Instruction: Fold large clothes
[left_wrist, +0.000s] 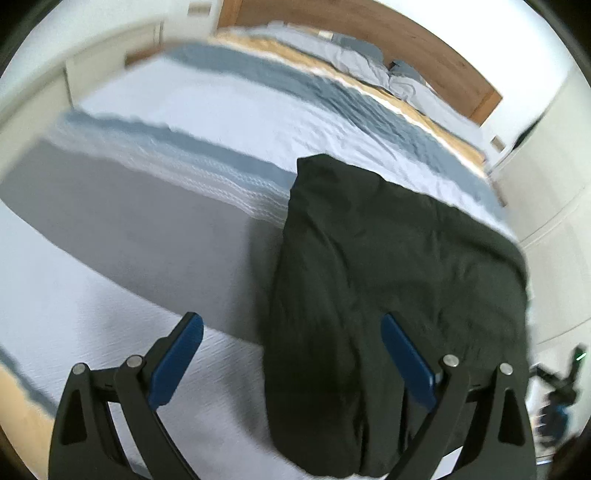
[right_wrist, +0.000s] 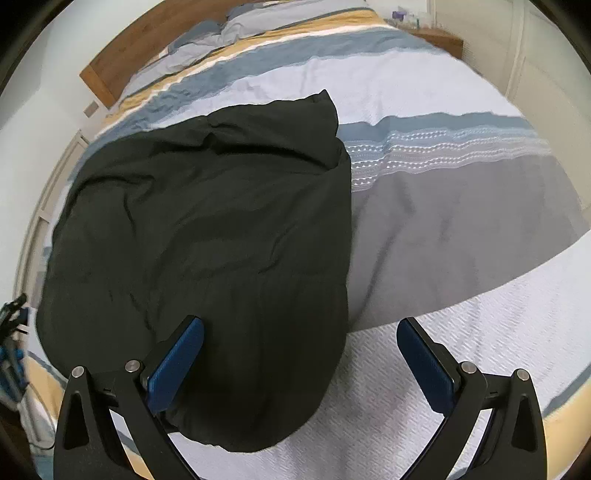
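Dark garment (right_wrist: 207, 229) lying partly folded on striped bedspread (right_wrist: 424, 92). Left gripper (left_wrist: 291, 354) and right gripper (right_wrist: 301, 354) wide, empty, above near hem. Next, likely: pinch hem corners, fold away.

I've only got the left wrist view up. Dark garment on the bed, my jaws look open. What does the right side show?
Observer: The right gripper is open too, holding nothing, above the black garment's near end.
Operator: Anything past the garment's far edge?
Observer: A wooden nightstand stands beside the bed's far corner.
Operator: And the pillows?
Observer: Pillows lie rumpled against the wooden headboard.
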